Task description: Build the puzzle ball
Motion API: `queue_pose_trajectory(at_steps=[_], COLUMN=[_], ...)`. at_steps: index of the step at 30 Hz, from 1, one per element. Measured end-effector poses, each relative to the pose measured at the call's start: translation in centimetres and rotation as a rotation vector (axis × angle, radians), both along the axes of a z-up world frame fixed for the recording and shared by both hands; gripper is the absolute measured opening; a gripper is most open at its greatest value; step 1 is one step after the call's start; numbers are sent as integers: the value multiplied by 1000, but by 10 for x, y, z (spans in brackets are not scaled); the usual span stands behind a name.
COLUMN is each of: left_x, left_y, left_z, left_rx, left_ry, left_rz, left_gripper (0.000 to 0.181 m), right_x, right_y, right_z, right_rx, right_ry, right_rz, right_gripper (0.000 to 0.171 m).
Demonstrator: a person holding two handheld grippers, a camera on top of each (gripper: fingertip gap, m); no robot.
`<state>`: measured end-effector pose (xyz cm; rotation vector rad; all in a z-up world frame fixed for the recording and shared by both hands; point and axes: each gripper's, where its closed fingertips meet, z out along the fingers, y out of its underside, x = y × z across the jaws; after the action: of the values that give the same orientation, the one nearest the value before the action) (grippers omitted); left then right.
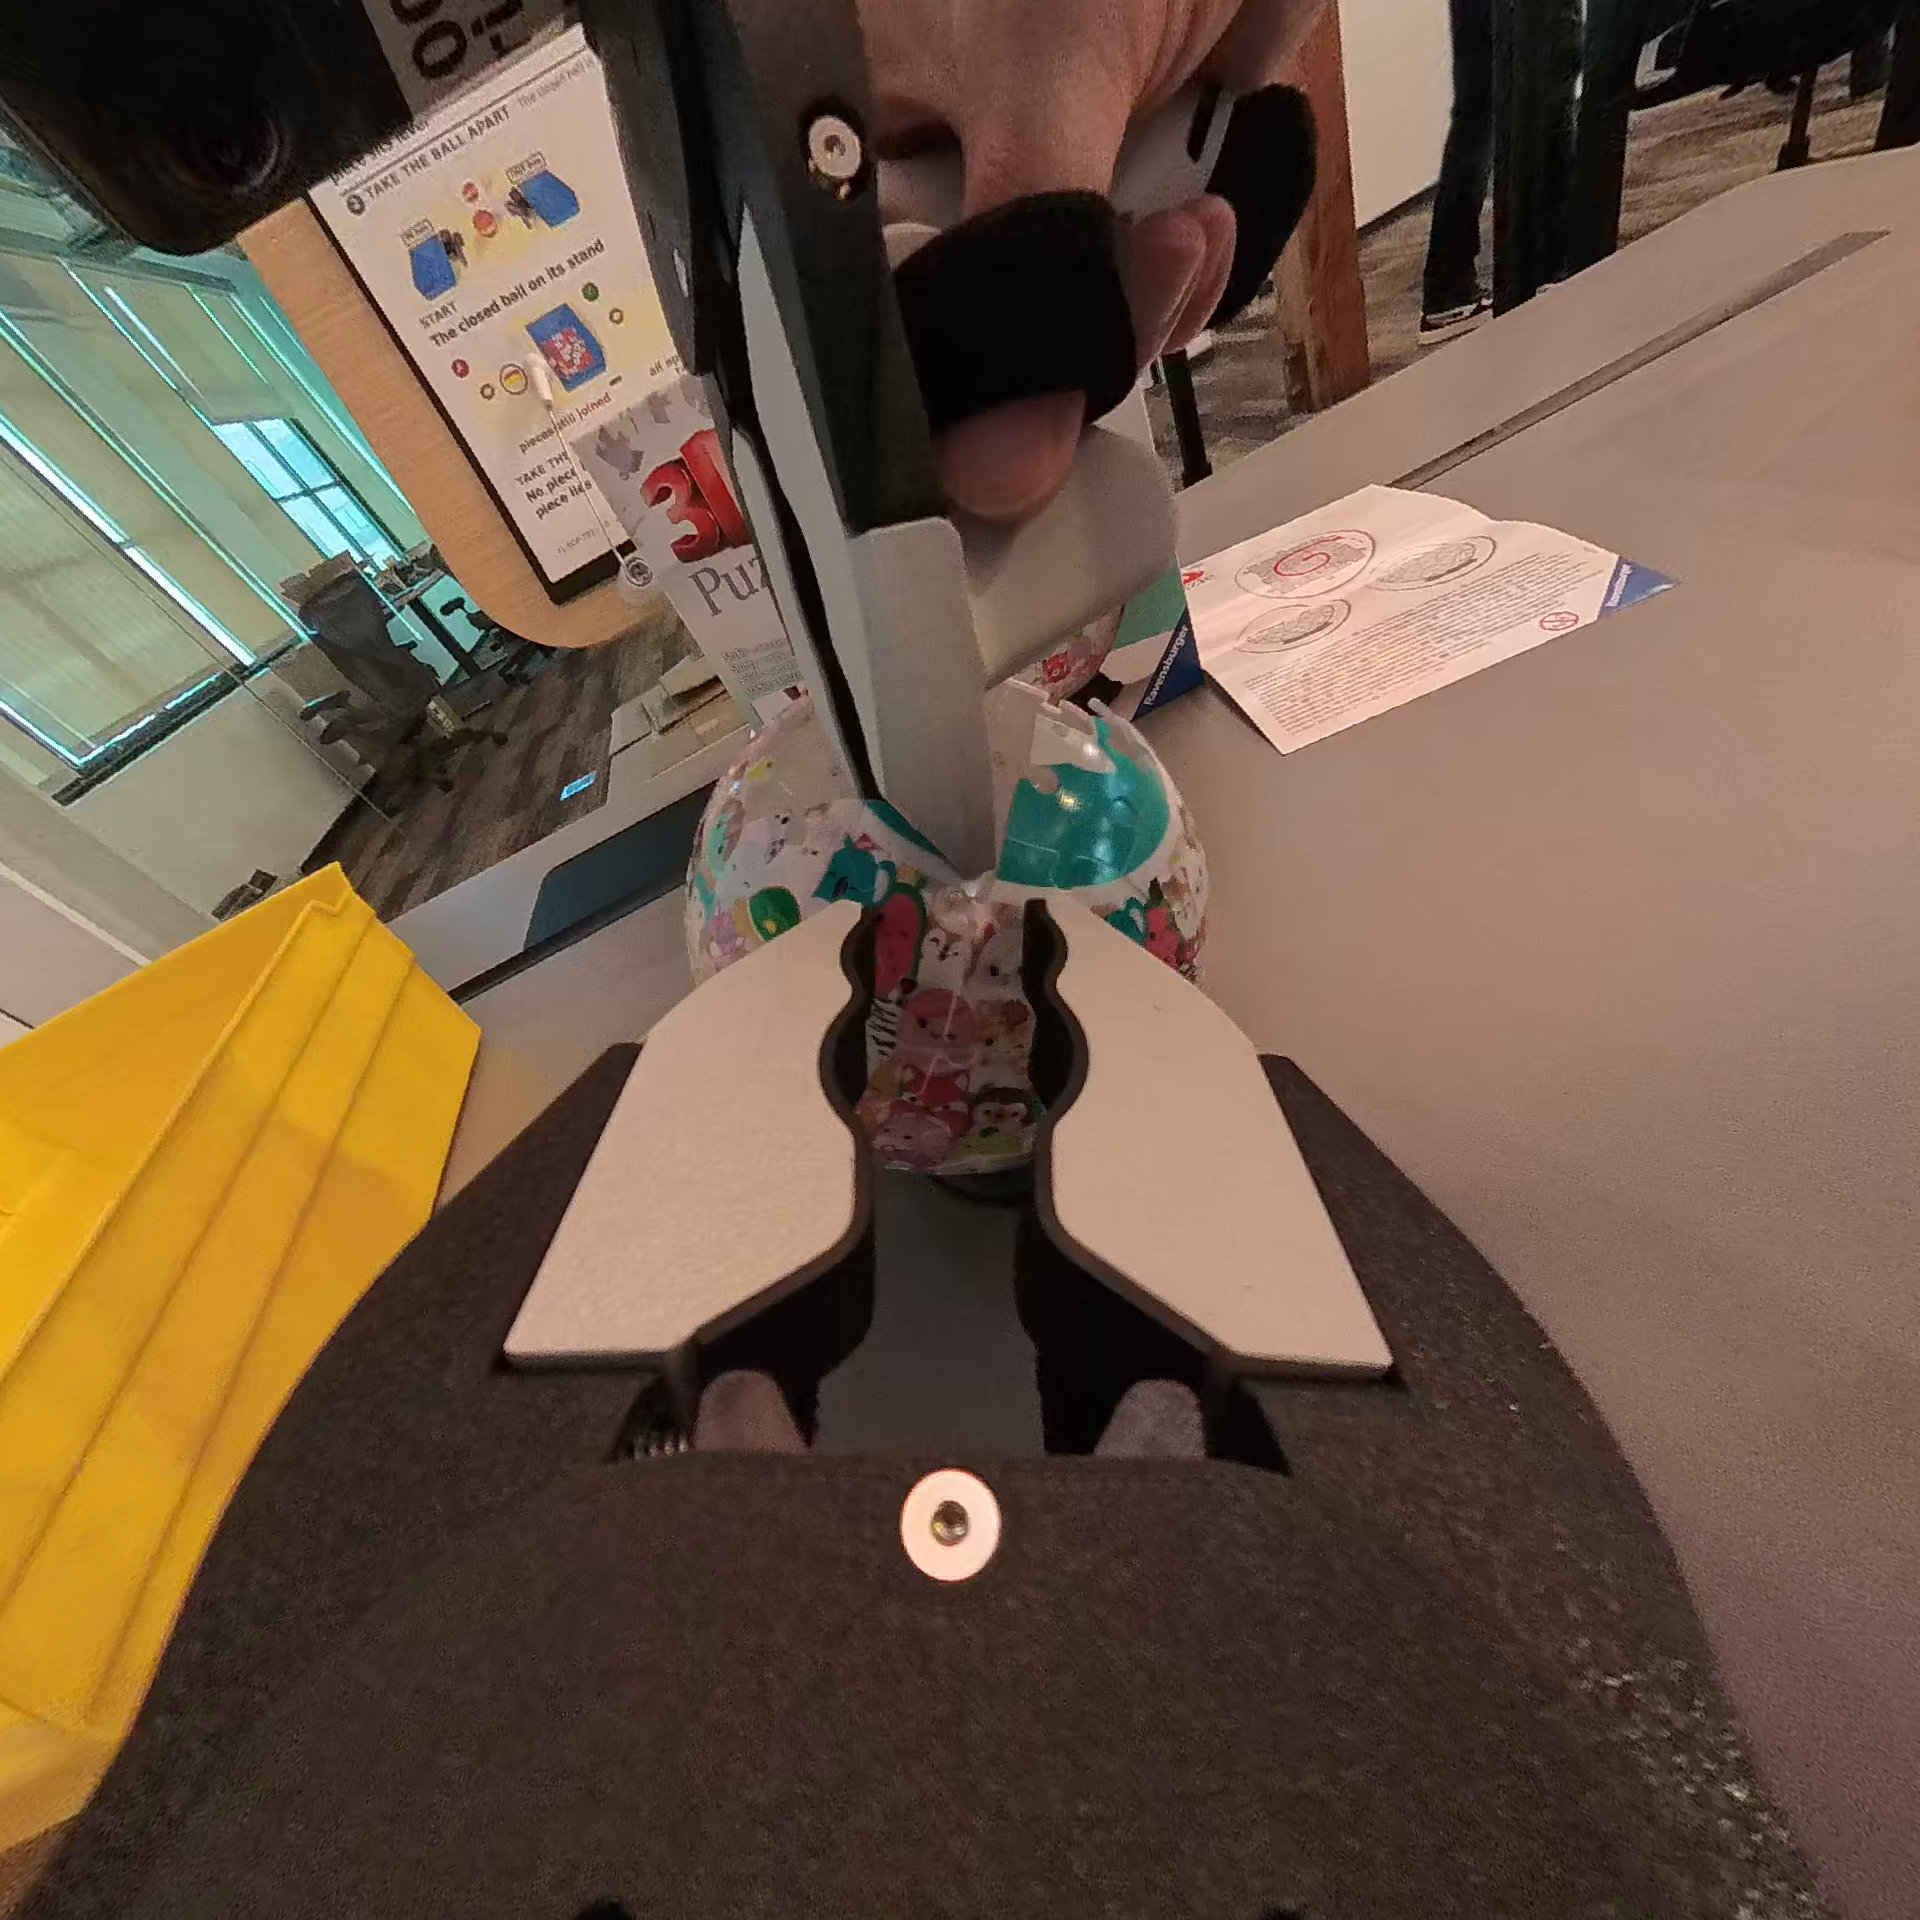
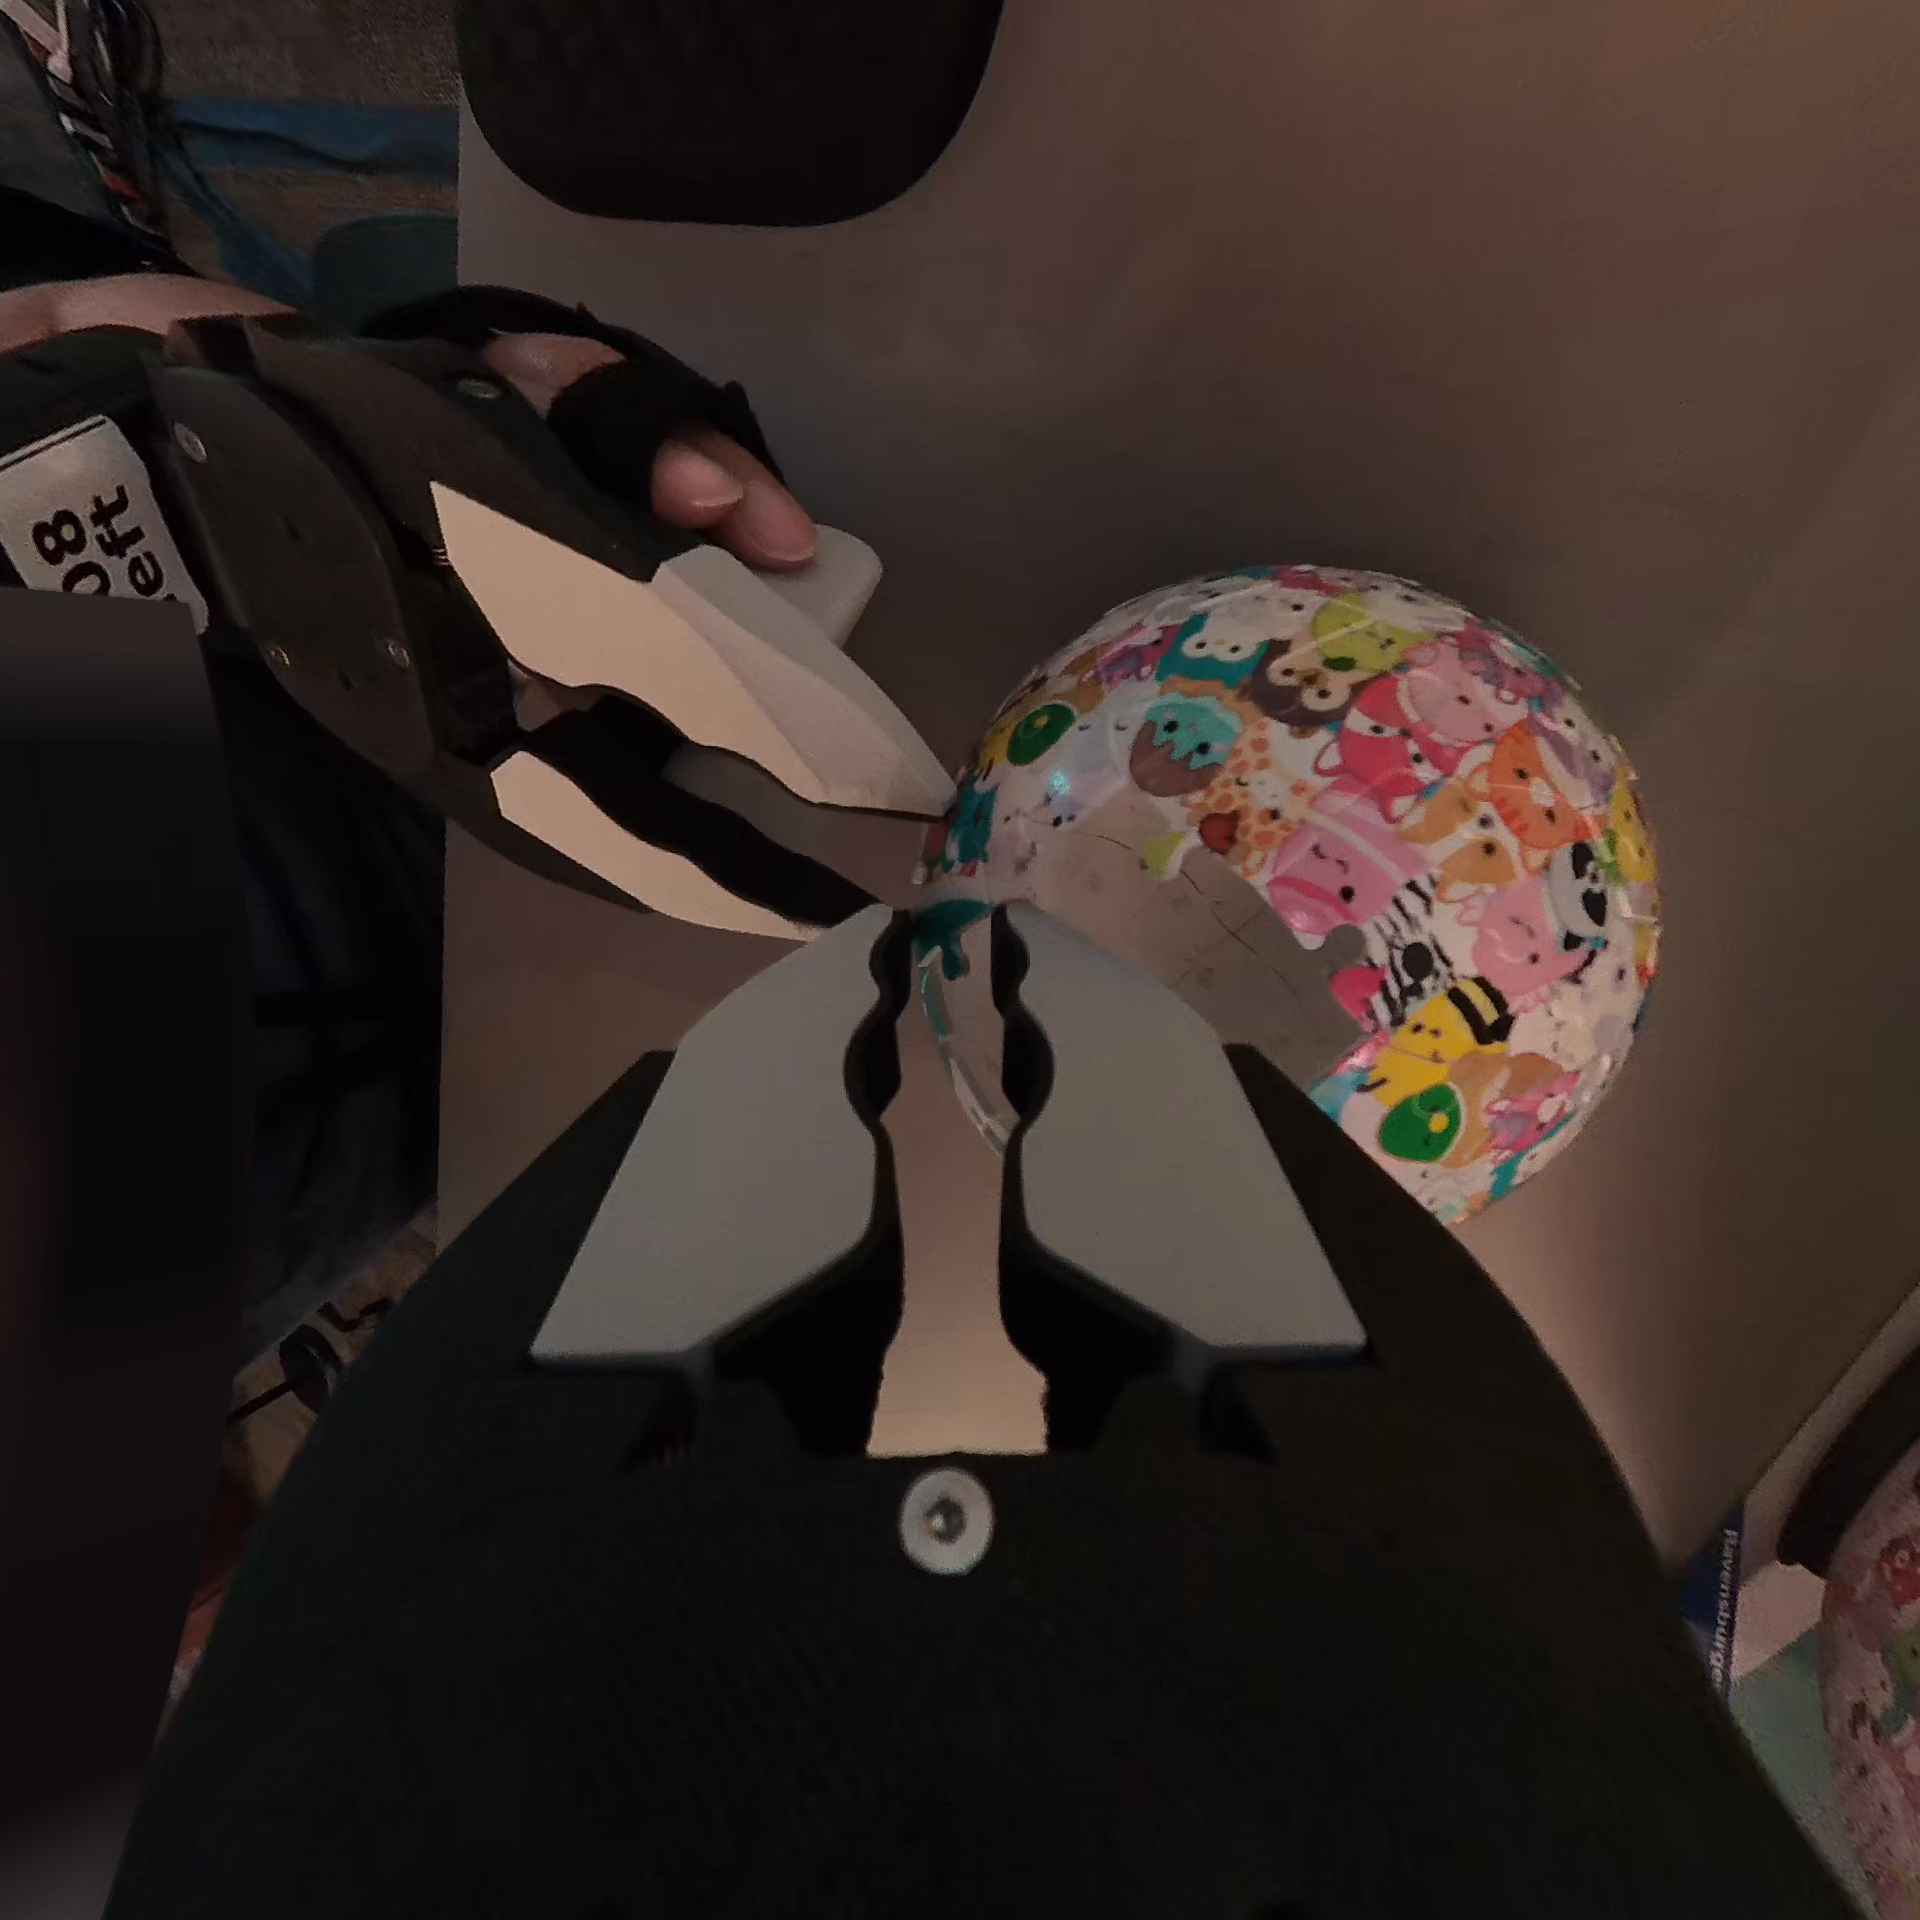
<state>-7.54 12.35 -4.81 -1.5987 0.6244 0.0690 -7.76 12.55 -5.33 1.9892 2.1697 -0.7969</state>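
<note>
The puzzle ball [image 1: 945,1039], covered in colourful cartoon animals, stands on the grey table [image 1: 1558,1039]. Its top is open and shows a teal inside [image 1: 1081,810]. In the right wrist view the ball [image 2: 1403,831] has a gap in its shell [image 2: 1216,935]. My left gripper [image 1: 948,914] is narrowly open, with its tips against the ball's near rim and nothing clamped. My right gripper [image 2: 940,923] comes down from above and pinches a teal puzzle piece [image 2: 935,945] at the rim. It also shows in the left wrist view [image 1: 966,852]. The left gripper [image 2: 925,852] meets it at the same spot.
A yellow bin [image 1: 208,1195] sits close on the left. The puzzle box [image 1: 707,561] stands behind the ball, and a corner of it shows in the right wrist view [image 2: 1818,1662]. A folded instruction sheet [image 1: 1403,613] lies back right. The table's left edge [image 1: 499,966] is near. My left and right fingertips are right by each other.
</note>
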Motion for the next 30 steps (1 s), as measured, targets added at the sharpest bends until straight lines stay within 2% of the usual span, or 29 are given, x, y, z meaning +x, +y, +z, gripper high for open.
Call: queue_pose_trajectory(at_steps=[11, 21, 30], left_x=[0, 2, 6], left_y=[1, -1, -4], left_z=[0, 1, 1], left_rx=[6, 3, 25], left_ry=[-11, -55, -43], left_rz=[-2, -32, -82], left_gripper=[24, 25, 38], right_x=[10, 18, 12], right_y=[0, 1, -5], right_z=[4, -7, -4], right_rx=[5, 45, -123], right_ry=[-22, -33, 34], right_rz=[37, 226, 179], right_gripper=[15, 15, 8])
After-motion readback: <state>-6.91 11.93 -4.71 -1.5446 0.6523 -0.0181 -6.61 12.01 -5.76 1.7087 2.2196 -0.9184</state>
